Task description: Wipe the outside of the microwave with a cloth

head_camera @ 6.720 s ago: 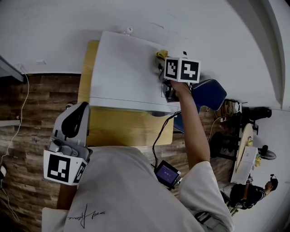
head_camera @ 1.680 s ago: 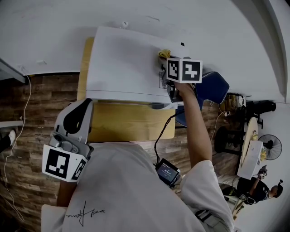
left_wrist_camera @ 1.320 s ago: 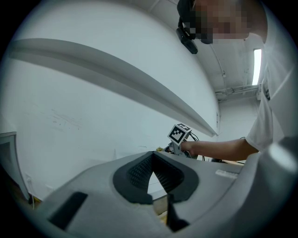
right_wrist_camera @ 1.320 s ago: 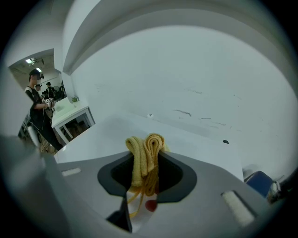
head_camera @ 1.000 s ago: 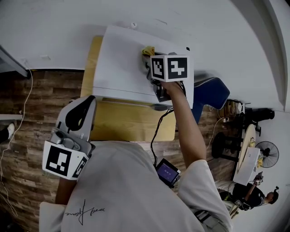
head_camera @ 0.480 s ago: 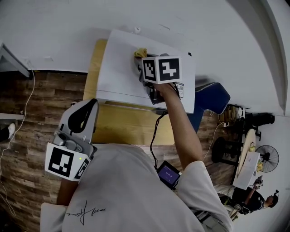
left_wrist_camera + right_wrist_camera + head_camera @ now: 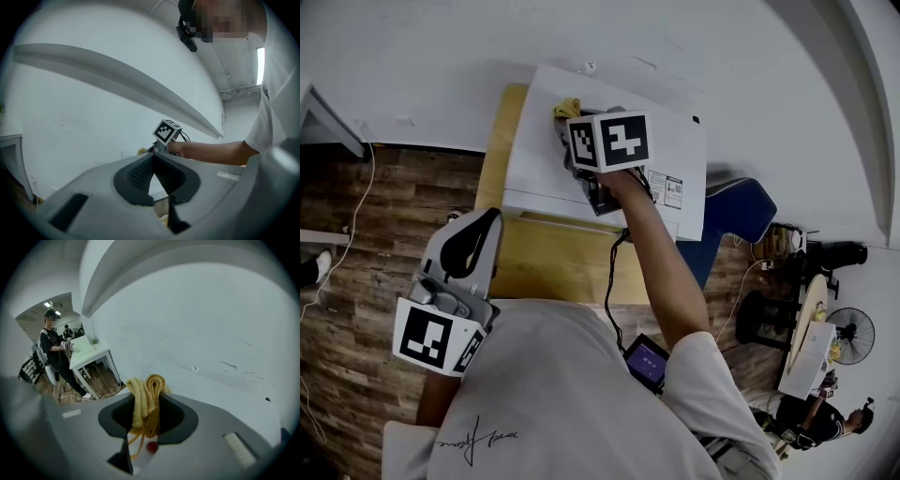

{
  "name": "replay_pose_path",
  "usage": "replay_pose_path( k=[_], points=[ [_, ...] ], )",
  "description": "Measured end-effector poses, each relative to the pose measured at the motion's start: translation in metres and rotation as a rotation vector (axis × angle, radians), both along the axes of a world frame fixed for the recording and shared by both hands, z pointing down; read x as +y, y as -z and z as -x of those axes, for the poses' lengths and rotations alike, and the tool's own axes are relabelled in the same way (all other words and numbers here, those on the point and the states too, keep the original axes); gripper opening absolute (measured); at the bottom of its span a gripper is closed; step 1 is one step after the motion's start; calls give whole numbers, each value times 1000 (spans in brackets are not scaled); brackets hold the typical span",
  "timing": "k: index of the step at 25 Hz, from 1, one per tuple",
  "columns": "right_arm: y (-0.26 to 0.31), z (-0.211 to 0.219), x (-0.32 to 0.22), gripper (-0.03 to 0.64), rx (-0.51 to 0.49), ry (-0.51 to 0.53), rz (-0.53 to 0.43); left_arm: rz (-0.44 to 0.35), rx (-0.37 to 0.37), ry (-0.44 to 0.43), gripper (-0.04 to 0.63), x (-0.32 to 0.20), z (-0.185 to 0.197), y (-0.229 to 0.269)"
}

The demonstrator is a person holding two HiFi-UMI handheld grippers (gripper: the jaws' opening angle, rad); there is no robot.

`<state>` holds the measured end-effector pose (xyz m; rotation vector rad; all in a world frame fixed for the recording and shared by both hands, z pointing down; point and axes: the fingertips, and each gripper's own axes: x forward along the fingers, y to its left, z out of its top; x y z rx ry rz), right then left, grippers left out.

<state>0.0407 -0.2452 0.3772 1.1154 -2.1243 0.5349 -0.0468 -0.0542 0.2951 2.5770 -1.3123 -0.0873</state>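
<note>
Atop microwave (image 7: 534, 150) — rt tongs (image 7: 146, 411), bunched cloth (image 7: 140, 392).

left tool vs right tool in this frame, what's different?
The right tool is shut on a yellow cloth; the left tool is shut on nothing. The right tool reaches out over the top of the microwave; the left tool is held low beside the person's body, away from the microwave. Both are grey and carry a black-and-white marker cube.
</note>
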Motion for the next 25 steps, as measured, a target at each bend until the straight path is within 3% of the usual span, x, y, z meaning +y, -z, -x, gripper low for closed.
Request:
replay_pose_path(
  k=[11,19,25],
  points=[
    [1,57,10,118,-21,100,2,-1,-3,25,-3,2,12,0],
    [12,100,49,118,-257,229,120,4,-16,24,-3,1,12,0],
    [36,83,55,118,-312,220,71,8,-32,35,-2,3,11,-2]
  ],
)
